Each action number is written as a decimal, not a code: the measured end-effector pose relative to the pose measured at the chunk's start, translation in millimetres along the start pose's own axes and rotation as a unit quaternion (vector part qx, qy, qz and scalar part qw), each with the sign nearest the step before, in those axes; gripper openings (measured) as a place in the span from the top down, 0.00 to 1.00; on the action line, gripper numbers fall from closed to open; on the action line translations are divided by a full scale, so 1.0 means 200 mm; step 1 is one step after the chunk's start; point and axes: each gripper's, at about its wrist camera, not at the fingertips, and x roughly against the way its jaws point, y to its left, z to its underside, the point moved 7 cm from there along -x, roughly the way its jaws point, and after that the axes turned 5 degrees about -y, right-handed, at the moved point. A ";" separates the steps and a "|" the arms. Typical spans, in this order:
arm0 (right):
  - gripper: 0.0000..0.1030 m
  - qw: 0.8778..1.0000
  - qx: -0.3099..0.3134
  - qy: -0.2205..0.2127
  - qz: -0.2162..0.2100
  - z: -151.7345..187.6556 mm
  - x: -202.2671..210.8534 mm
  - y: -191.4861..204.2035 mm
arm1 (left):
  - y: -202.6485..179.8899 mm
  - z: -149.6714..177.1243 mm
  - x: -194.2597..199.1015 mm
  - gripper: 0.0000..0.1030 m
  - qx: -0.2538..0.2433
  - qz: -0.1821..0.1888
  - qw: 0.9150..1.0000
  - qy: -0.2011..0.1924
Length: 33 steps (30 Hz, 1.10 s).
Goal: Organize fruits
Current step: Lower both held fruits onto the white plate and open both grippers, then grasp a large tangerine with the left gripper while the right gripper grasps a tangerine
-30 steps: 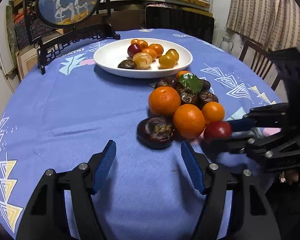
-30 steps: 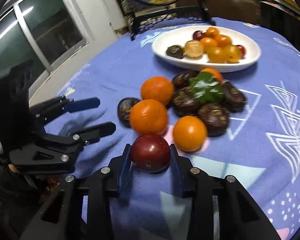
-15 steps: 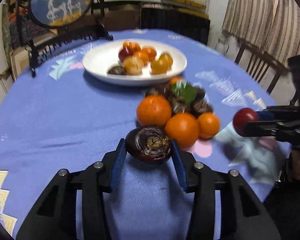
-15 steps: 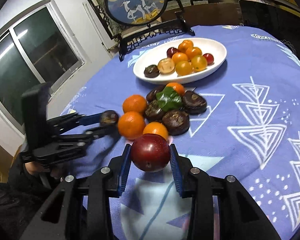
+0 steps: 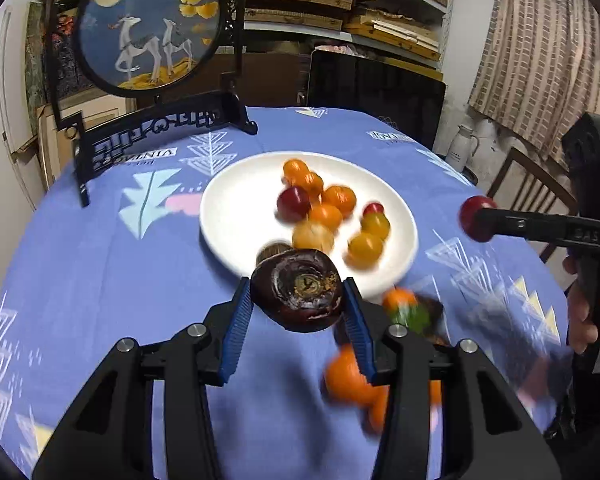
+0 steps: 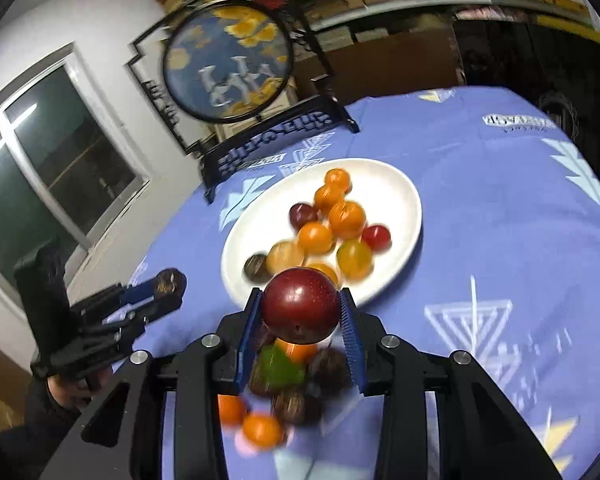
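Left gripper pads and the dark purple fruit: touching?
Touching. Left wrist view: both blue pads of the left gripper press the dark purple fruit's sides, carrying it above the blue tablecloth.

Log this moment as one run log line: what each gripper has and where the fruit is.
left gripper: shut on dark fruit | right gripper: shut on red plum | both lifted near white plate
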 end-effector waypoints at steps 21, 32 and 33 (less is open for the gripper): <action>0.42 0.999 0.015 -0.001 0.037 0.00 -0.17 -0.03 | -0.04 0.07 -0.05 0.25 -0.020 0.006 1.000 0.013; 0.41 0.999 -0.001 0.002 0.053 0.31 0.06 -0.09 | -0.38 0.53 0.23 0.40 -0.089 0.062 0.993 0.037; 0.41 0.999 -0.001 0.002 0.053 0.31 0.06 -0.08 | -0.39 0.54 0.21 0.40 -0.084 0.058 0.994 0.040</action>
